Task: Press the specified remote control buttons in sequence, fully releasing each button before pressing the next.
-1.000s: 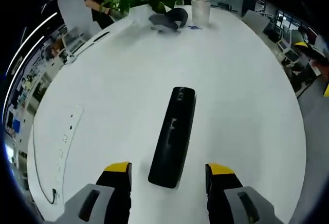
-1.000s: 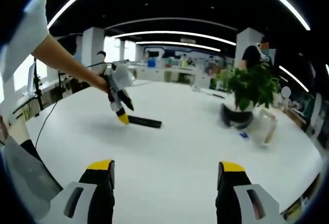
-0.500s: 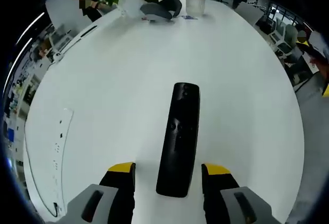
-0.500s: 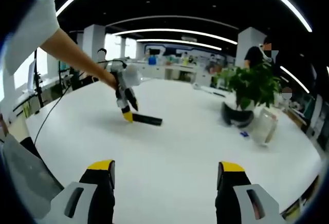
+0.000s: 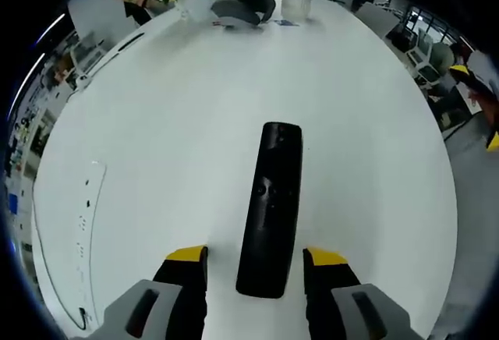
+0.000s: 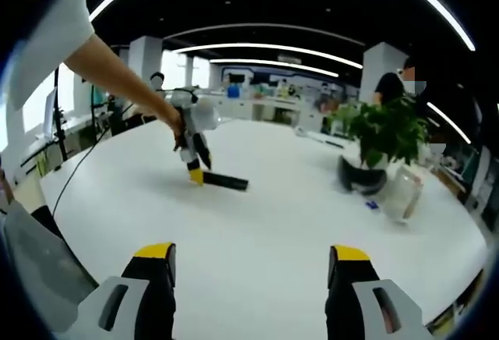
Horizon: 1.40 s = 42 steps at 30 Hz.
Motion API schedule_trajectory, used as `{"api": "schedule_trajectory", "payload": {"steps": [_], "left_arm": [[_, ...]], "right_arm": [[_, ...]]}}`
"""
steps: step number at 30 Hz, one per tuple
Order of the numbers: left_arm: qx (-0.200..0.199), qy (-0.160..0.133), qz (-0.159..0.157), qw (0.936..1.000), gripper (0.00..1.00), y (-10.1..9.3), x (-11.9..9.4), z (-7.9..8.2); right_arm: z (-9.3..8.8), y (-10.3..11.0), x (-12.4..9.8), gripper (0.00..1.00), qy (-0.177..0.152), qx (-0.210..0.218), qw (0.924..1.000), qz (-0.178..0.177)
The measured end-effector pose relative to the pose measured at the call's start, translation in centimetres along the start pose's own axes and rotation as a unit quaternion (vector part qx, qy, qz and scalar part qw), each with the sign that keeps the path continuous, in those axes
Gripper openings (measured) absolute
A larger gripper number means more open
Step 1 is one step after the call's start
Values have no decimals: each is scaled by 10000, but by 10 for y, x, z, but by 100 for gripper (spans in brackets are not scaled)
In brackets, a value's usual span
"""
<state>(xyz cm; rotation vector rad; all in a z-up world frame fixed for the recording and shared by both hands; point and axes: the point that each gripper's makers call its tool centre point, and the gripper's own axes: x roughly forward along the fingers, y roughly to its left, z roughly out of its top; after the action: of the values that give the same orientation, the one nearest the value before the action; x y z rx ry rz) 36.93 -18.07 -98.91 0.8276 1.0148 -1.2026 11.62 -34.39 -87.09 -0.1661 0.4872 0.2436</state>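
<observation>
— Remote control, long, slim, black plastic [image 5: 270, 207], lies flat on the big round white table [image 5: 195, 106], its near end between the left gripper [image 5: 255, 258]'s yellow-tipped jaws.

— Gripped?

— No, jaws stand wide, a gap on each side, nothing held. Right gripper [image 6: 251, 256] hangs well back, spread and empty too.

— Handling?

— Looks light, rigid, probably slick on that tabletop. I'd pinch the long edges at the near end, leaving the small buttons [image 5: 267, 192] clear.

Open office: white table [image 6: 257, 231], curved ceiling lights [image 6: 265, 47], white columns [image 6: 143, 63].
</observation>
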Motion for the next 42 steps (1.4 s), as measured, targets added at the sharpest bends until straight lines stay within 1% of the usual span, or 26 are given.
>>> {"api": "schedule_trajectory", "payload": {"steps": [4,5,7,13,14,17,20,25,31,39,42], "left_arm": [[4,75,12,10000,43,-5,0,0],[-4,91,15,10000,41,-3,0,-2],[-3,146,26,9999,38,-5,0,-1],[107,306,42,9995,24,-14,2,-1],[101,331,79,9994,23,-14,2,-2],[25,263,153,9995,23,-15,1,-3],[-115,238,219,9994,23,-16,1,-4],[-166,347,242,9990,23,-21,1,-3],[-138,426,273,9986,23,-33,0,-4],[-284,300,312,9987,23,-50,-1,-6],[-318,297,314,9986,23,-57,-1,-6]], "right_arm": [[1,0,0,79,-33,-13,10000,-1],[1,1,0,78,-26,-16,10000,7],[1,2,0,78,-14,-23,10000,29],[2,3,-1,78,-51,-51,10000,45],[2,3,-1,77,-69,-40,10000,47],[4,2,-2,75,-110,-13,9999,31],[5,1,-3,75,-137,8,9999,9],[5,1,-3,74,-143,-4,9999,16],[5,2,-3,74,-135,-39,9999,24],[7,4,-3,73,-144,-74,9998,75],[7,5,-4,73,-158,-75,9998,98]]}}
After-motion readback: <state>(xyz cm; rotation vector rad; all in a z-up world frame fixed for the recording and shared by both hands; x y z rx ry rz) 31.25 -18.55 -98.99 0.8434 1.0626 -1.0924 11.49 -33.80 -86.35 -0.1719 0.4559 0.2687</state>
